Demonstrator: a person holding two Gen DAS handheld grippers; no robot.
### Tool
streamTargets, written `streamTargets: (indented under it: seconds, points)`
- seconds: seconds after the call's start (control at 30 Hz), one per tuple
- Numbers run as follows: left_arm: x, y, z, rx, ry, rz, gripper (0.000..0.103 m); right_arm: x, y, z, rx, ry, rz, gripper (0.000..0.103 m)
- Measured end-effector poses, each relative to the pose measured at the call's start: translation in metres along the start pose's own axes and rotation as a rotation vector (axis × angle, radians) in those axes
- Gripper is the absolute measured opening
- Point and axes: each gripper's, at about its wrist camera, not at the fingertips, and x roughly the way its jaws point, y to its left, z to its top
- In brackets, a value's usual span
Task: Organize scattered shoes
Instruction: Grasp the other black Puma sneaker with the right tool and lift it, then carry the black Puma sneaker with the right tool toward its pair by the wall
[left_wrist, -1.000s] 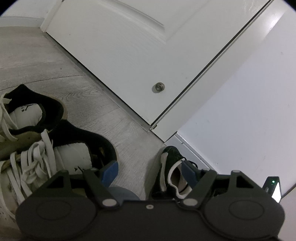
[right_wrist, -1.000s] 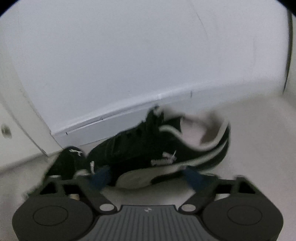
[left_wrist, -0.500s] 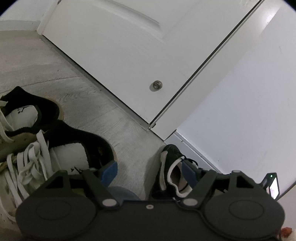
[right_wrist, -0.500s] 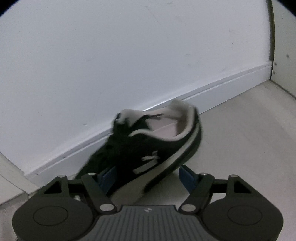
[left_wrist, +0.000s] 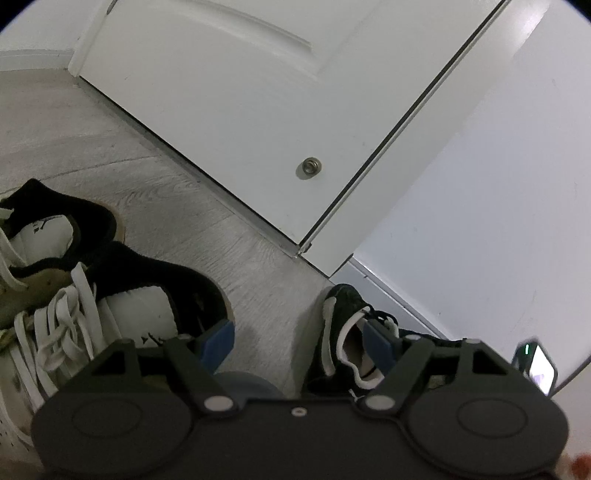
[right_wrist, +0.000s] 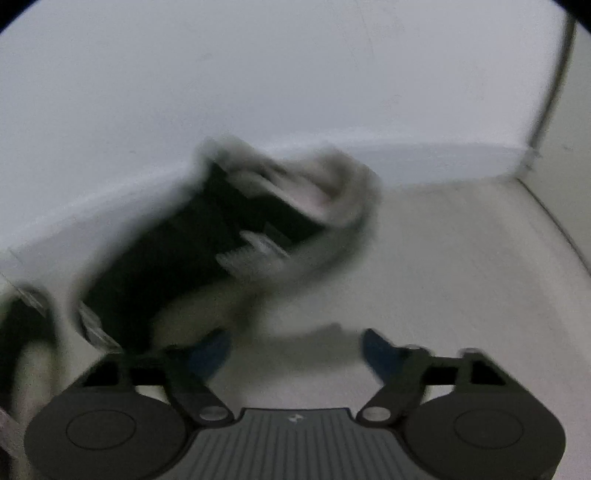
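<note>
Hovering low over the floor (left_wrist: 207, 229), the left gripper (left_wrist: 299, 341) has its jaws spread wide with nothing between the blue pads. Just beyond its left pad sits a white high-top shoe with a black collar (left_wrist: 147, 295), laces loose; a second white high-top (left_wrist: 44, 236) lies touching it, farther out to the gripper's left. Just past the right pad, a black sneaker with white trim (left_wrist: 340, 332) stands close against the baseboard (left_wrist: 373, 280), its opening facing the camera. A small lit device (left_wrist: 535, 363) shows at the far right edge of the left wrist view. Farther ahead stands a white door (left_wrist: 229, 92) carrying a small round metal fitting (left_wrist: 312, 166), with a white wall (left_wrist: 498, 203) to its right. In the right wrist view, the right gripper (right_wrist: 297, 349) is likewise spread open and holds nothing. Ahead and to its left lies a black sneaker with a pale sole (right_wrist: 221, 251), heavily blurred; whether it rests flat or tilted cannot be told. A second dark shape (right_wrist: 26, 332) sits at the far left edge, too blurred to identify. Beyond runs a pale baseboard (right_wrist: 424, 162) under a plain wall (right_wrist: 295, 66).
</note>
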Motion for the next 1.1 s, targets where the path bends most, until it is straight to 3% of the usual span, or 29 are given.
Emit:
streamTargets:
  seconds: [0.07, 0.13, 0.2, 0.3, 0.4, 0.47, 0.57, 0.6, 0.67, 0.83, 0.93, 1.0, 1.1]
  points:
    - [0.000, 0.002, 0.001, -0.019, 0.004, -0.012, 0.077, -0.005, -0.016, -0.003, 0.032, -0.031, -0.012, 0.073]
    - [-0.001, 0.003, 0.002, -0.030, 0.005, -0.017, 0.077, -0.013, -0.028, 0.000, 0.094, -0.066, 0.054, 0.074]
    - [-0.001, 0.002, 0.002, -0.025, 0.005, -0.013, 0.077, -0.017, -0.028, 0.009, 0.159, -0.081, 0.125, 0.087]
    - [-0.002, 0.001, 0.002, -0.009, 0.008, -0.006, 0.077, -0.019, -0.009, 0.027, 0.223, -0.134, 0.187, 0.092]
    - [-0.002, 0.000, 0.002, 0.001, 0.011, -0.002, 0.077, -0.012, 0.021, 0.048, 0.217, -0.157, 0.125, 0.097]
    - [-0.001, 0.000, 0.001, 0.012, 0.011, 0.002, 0.077, 0.009, 0.033, 0.057, 0.235, -0.075, 0.053, 0.100]
    - [-0.001, -0.003, 0.001, 0.037, 0.012, 0.012, 0.078, 0.020, 0.024, 0.056, 0.237, -0.049, 0.088, 0.100]
    - [0.000, -0.004, 0.000, 0.048, 0.013, 0.015, 0.078, 0.022, 0.022, 0.055, 0.215, -0.052, 0.096, 0.099]
    - [0.000, -0.005, 0.000, 0.058, 0.017, 0.012, 0.078, 0.016, 0.019, 0.049, 0.002, -0.111, 0.105, 0.099]
    - [0.000, -0.004, 0.000, 0.046, 0.021, 0.000, 0.078, 0.002, -0.010, 0.039, -0.215, -0.099, 0.146, 0.093]
    - [-0.002, -0.001, 0.002, 0.024, 0.018, -0.008, 0.078, -0.007, -0.027, 0.037, -0.276, -0.090, 0.160, 0.093]
    - [-0.003, -0.001, 0.003, 0.015, 0.017, -0.013, 0.078, -0.018, -0.039, 0.039, -0.238, -0.095, 0.175, 0.094]
    - [-0.004, 0.000, 0.003, 0.017, 0.017, -0.013, 0.078, -0.032, -0.055, 0.038, -0.009, -0.125, 0.250, 0.103]
